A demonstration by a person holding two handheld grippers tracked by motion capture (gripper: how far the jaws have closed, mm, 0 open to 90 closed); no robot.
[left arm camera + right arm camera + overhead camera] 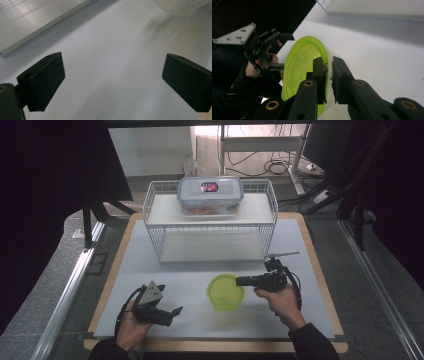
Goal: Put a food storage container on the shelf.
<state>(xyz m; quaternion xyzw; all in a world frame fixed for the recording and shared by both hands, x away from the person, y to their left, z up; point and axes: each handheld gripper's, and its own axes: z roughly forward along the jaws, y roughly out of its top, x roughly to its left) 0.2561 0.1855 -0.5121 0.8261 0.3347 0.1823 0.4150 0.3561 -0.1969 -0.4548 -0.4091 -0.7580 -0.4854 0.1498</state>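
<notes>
Green bowl [225, 292] sits near the middle of the white mat [150, 270], a little right of centre and toward the near side, and the right gripper [241, 281] has it by the rim. In the right gripper view the two black jaws are pinched almost together with the bowl's [304, 62] thin wall caught between them, one pad inside and one outside, and the bowl looks tipped up on edge.

Over on the left, the left gripper [172, 312] rests low near the mat's near edge, well apart from the bowl, jaws spread wide with nothing in them. Its own view shows bare mat between the pads [47, 82], and a pale blur of the bowl [180, 6] at the top right corner, cut off by the frame.

Room to move: open mat lies left and near of the bowl, and a clear strip runs between it and the wire rack [210, 220] at the far side. The rack's front edge stands just beyond the right gripper. To the right, the mat ends close by at the wooden table edge [320, 270].

On the rack's upper shelf stands a clear lidded box [210, 195]; something reddish shows through its wall, too small to make out. The bowl's right rim is hidden under the gripper in the high view, and whether its base touches the mat I cannot tell. The person's forearms are cut off at the near edge.
</notes>
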